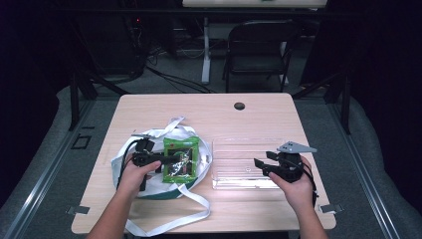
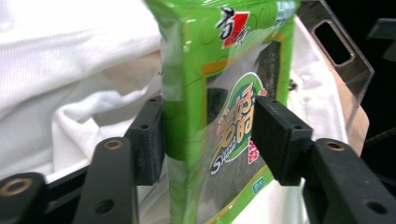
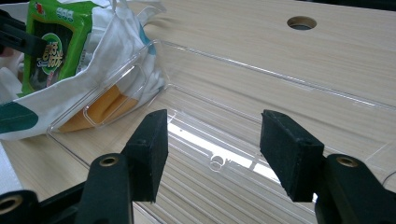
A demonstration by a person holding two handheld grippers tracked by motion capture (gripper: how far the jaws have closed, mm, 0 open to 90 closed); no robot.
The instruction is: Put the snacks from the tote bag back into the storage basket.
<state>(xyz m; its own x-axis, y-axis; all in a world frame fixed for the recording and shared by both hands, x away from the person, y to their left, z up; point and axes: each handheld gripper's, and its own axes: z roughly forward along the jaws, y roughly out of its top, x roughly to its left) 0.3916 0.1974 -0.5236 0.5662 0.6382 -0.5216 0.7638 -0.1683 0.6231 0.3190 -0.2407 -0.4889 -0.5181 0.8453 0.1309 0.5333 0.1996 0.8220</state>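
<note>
High view: a wooden table [image 1: 259,112] takes up the middle of the frame. A white cloth bag [image 1: 149,186] with long straps lies at lower left, and a green snack packet [image 1: 180,159] rests on it. The left gripper [image 1: 171,160], left of centre, reaches from the left onto the packet. Right of centre lies a clear plastic tray [image 1: 239,162], its left end just beside the bag. The right gripper [image 1: 259,167] hangs over the tray's right end, held by a hand [image 1: 298,189] at lower right.

In the left gripper view the gripper [image 2: 208,135] has its jaws set either side of the packet [image 2: 224,93], both pads against its faces, so it holds the packet; the bag [image 2: 70,60] fills the upper left behind, and the tray's handle end [image 2: 345,51] shows at upper right.

In the right gripper view the gripper [image 3: 212,149] stands wide with nothing between its jaws, the tray [image 3: 243,84] beneath them, and the bag [image 3: 121,37] and packet [image 3: 51,42] at upper left.
</note>
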